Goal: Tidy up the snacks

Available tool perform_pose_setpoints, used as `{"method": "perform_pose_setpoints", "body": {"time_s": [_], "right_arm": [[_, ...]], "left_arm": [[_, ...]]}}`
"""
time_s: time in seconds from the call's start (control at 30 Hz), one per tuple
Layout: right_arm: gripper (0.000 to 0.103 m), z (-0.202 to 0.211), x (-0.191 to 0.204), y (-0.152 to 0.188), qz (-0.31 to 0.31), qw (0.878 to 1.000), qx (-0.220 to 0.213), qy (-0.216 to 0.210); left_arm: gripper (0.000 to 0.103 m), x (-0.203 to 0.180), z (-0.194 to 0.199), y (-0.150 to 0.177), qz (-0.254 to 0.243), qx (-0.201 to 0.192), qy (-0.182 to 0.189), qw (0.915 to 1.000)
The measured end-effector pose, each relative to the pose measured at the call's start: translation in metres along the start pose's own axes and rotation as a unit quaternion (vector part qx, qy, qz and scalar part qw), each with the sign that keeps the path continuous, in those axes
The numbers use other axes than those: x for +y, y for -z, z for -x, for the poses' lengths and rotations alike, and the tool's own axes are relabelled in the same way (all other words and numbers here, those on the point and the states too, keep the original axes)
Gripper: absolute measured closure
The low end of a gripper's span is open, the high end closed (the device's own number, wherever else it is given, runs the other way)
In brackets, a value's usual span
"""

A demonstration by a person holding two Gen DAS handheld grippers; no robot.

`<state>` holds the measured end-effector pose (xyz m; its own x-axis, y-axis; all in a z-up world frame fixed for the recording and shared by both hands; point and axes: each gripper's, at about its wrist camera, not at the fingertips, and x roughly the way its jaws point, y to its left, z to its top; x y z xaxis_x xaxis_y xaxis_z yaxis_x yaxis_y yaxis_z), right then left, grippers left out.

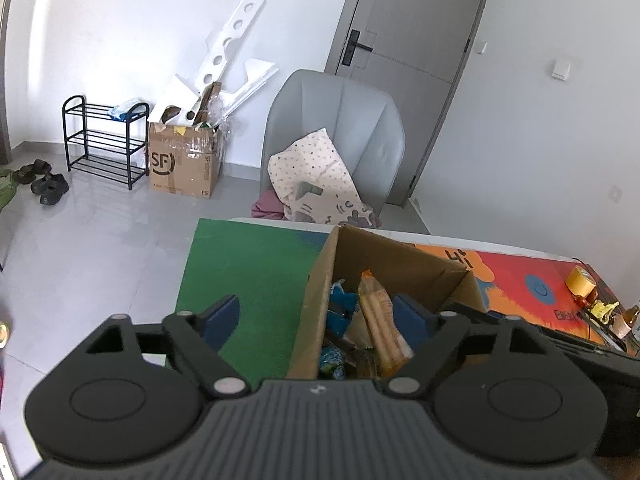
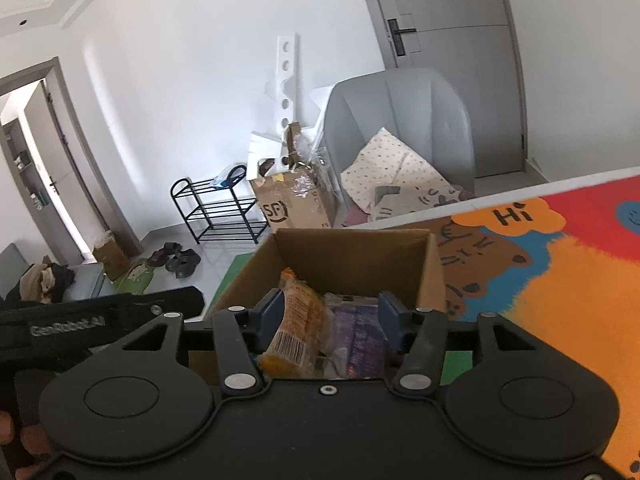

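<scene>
Two tongs over snack box

Several snacks already sit in the open brown cardboard box (image 2: pixel 352 248) on the colourful-matted tabletop (image 2: pixel 560 280). Left tongs (image 1: pixel 316 320) spread wide, straddling the box wall, gripping nothing. Right tongs (image 2: pixel 330 316) apart over the orange crinkly snack packet (image 2: pixel 296 328), pads not pressing. Purple packet (image 2: pixel 356 332) beside it. Box bottom hidden; leftover snacks not visible.
</scene>
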<state>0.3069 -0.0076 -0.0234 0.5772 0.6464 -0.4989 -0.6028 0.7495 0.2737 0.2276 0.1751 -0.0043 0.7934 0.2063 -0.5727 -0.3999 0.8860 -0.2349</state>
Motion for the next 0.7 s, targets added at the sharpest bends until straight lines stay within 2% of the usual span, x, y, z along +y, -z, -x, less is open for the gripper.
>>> {"method": "perform_pose_setpoints", "body": {"time_s": [0.27, 0.5, 0.7], "right_arm": [[0.036, 0.024, -0.017, 0.01, -0.008, 1.0, -0.004, 0.017], [0.026, 0.053, -0.034, 0.017, -0.009, 0.999, -0.013, 0.03], [0.012, 0.082, -0.051, 0.022, -0.01, 0.999, -0.021, 0.04]], "left_arm": [[0.009, -0.013, 0.007, 0.008, -0.007, 0.005, 0.001, 1.0], [0.007, -0.033, 0.01, 0.02, -0.023, 0.017, 0.017, 0.9994], [0.007, -0.057, 0.017, 0.03, -0.043, 0.022, 0.031, 0.9984]]}}
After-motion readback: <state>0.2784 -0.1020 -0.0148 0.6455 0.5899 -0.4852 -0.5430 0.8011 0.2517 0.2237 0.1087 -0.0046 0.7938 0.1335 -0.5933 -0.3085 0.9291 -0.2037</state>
